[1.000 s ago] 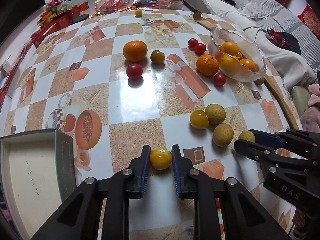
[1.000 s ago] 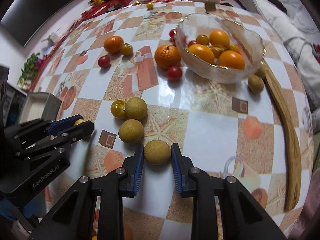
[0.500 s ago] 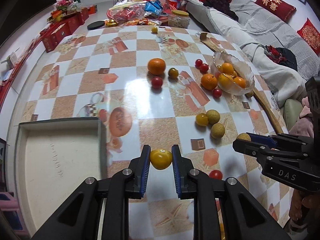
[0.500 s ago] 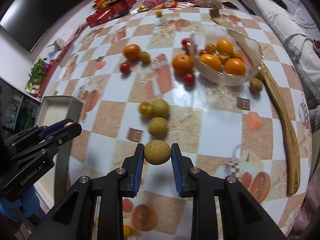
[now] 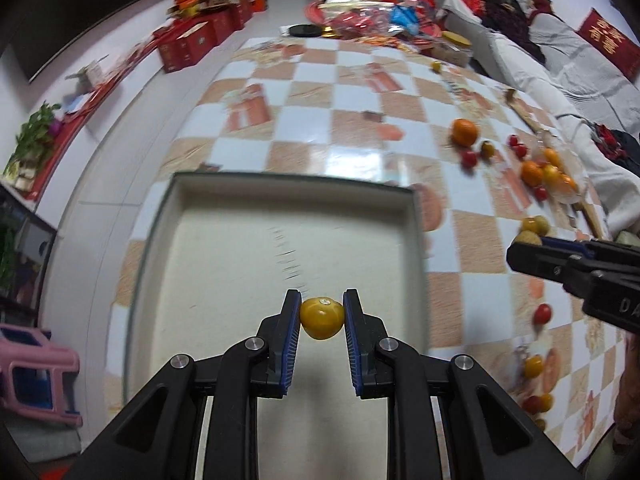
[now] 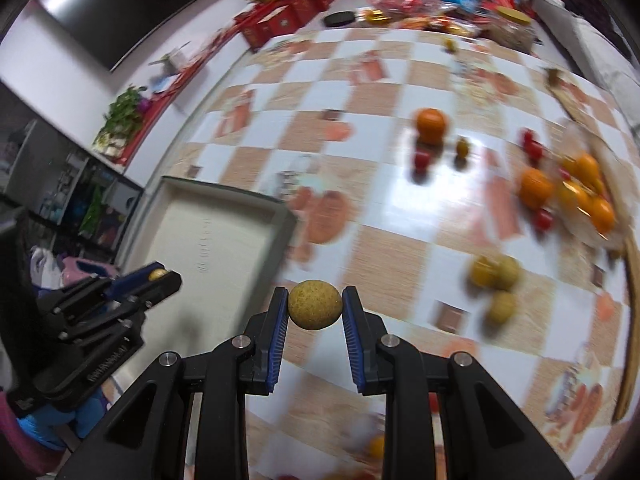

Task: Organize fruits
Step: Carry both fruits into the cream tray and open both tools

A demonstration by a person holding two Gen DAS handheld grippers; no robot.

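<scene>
My left gripper (image 5: 322, 312) is shut on a small yellow tomato (image 5: 321, 318) and holds it above the shallow cream tray (image 5: 240, 264). My right gripper (image 6: 315, 306) is shut on a round tan longan-like fruit (image 6: 315, 305), held above the checkered table just right of the tray (image 6: 208, 236). The left gripper also shows in the right wrist view (image 6: 160, 278), and the right gripper shows at the right edge of the left wrist view (image 5: 528, 250).
A glass bowl of oranges (image 6: 588, 200) stands at the far right. Loose oranges (image 6: 430, 124), red tomatoes (image 6: 421, 160) and tan fruits (image 6: 502, 306) lie on the table. A wooden stick (image 6: 628, 320) lies along the right edge. Packages (image 5: 376, 20) crowd the far end.
Both grippers have moved left with their fruits. The left one now hangs over the tray; the right one has come near the tray's right rim.
</scene>
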